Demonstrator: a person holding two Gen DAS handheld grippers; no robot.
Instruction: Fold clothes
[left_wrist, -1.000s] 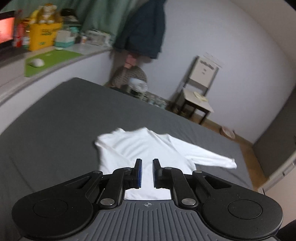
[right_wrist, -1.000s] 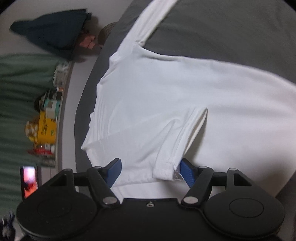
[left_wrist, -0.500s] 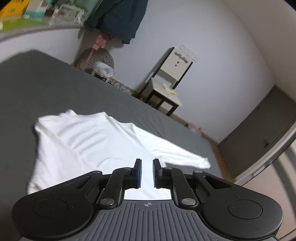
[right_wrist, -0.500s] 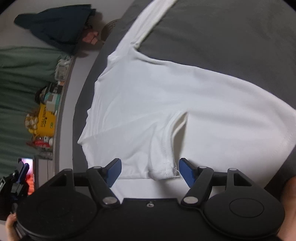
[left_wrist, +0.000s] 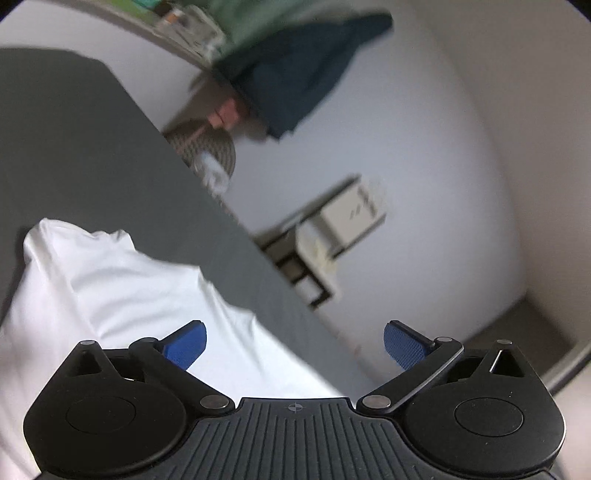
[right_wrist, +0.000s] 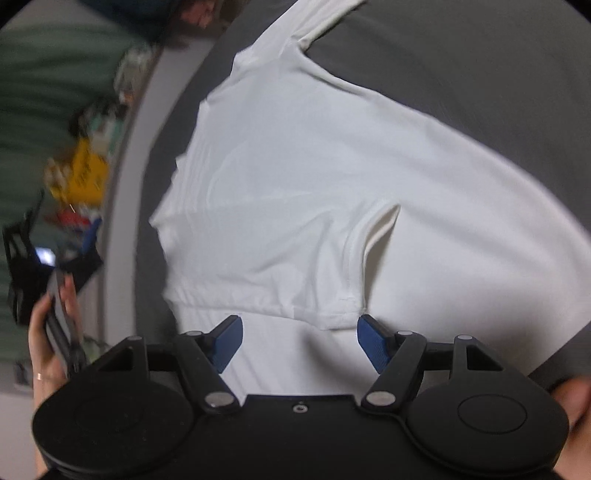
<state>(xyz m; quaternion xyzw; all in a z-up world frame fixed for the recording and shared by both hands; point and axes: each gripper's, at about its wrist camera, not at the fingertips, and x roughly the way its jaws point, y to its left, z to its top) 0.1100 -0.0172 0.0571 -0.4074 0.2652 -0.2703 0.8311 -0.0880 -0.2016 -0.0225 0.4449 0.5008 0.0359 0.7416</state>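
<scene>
Broadly, a grey bed (right_wrist: 461, 74) fills both views, and a white long-sleeved top (right_wrist: 314, 177) lies spread flat on it, its shoulder end near the bed edge that runs along a pale wall. One sleeve (right_wrist: 295, 33) stretches out along that edge; the other sleeve (right_wrist: 280, 266) is folded in across the body, its cuff (right_wrist: 343, 314) lying on the white cloth. In the left wrist view the top (left_wrist: 122, 295) reaches toward the bed's far edge, beyond which stand a blurred chair (left_wrist: 332, 229) and a dark blue garment (left_wrist: 295, 74) hanging on the wall. The right gripper (right_wrist: 299, 339) hangs over the top with its jaws apart, the cuff just ahead of them and nothing pressed between the pads. The left gripper (left_wrist: 295, 347) sits low over the top's edge, its jaws opening wide, with nothing between them. A hand (right_wrist: 44, 332) holding the other gripper shows at the left of the right wrist view
</scene>
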